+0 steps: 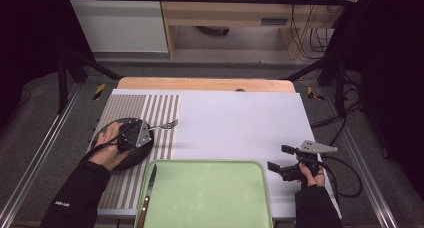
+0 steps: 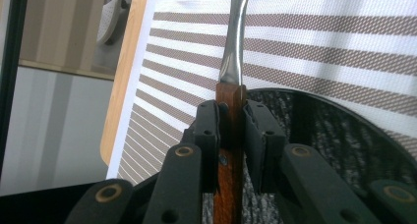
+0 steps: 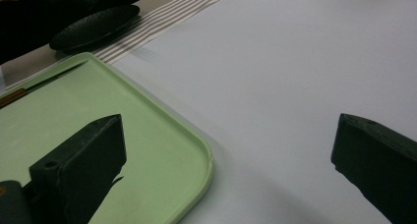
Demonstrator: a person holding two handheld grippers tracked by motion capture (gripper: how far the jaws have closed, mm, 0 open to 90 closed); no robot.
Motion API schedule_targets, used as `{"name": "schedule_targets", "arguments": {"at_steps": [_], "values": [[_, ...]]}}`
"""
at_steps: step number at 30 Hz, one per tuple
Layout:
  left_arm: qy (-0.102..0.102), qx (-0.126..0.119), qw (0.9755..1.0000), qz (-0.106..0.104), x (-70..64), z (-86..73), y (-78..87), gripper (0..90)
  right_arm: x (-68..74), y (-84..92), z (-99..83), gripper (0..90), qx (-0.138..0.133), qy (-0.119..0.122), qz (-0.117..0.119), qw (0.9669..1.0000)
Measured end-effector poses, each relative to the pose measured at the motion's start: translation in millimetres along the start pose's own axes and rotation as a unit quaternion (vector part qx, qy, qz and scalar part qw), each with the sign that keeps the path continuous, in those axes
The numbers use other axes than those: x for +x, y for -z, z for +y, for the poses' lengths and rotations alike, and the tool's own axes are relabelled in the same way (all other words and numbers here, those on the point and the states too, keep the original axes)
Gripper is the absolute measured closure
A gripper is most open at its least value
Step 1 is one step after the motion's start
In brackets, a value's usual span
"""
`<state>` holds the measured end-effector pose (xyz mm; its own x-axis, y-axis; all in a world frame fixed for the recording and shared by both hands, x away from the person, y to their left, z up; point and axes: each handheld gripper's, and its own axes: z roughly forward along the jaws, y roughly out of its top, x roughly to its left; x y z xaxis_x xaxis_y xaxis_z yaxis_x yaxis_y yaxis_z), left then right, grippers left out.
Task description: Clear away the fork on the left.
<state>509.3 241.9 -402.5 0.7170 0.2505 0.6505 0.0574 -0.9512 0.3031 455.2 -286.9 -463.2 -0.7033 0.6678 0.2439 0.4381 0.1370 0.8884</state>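
Fork gripped in your left gripper, pointing right over the striped mat.

Your left gripper (image 1: 134,134) is clamped on the fork's (image 1: 167,124) wooden handle above the black plate (image 1: 131,160). Your right gripper (image 1: 284,163), jaws wide and empty, hovers just right of the green tray (image 1: 210,198), which holds a knife (image 1: 148,188).

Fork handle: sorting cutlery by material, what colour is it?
Reddish-brown wood on the fork, best in the left gripper view.
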Motion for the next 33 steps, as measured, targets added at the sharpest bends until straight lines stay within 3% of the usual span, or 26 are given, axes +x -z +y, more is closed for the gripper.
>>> {"name": "schedule_targets", "arguments": {"at_steps": [7, 20, 33], "values": [[0.029, -0.012, 0.9995, -0.004, -10.9, 3.8, 10.3, 76.5, -0.1, -0.2, -0.1, 0.3, 0.001, 0.001, 0.000, 1.0000], [0.068, -0.001, 0.9976, -0.015, -31.9, 8.6, 24.1, 76.5, -0.1, -0.4, -0.1, 0.3, 0.000, 0.000, 0.001, 1.0000], [0.113, 0.008, 0.9933, -0.020, -46.8, 20.4, 40.3, 76.5, 0.0, -0.1, 0.0, 0.3, -0.001, 0.000, 0.001, 1.0000]]}}
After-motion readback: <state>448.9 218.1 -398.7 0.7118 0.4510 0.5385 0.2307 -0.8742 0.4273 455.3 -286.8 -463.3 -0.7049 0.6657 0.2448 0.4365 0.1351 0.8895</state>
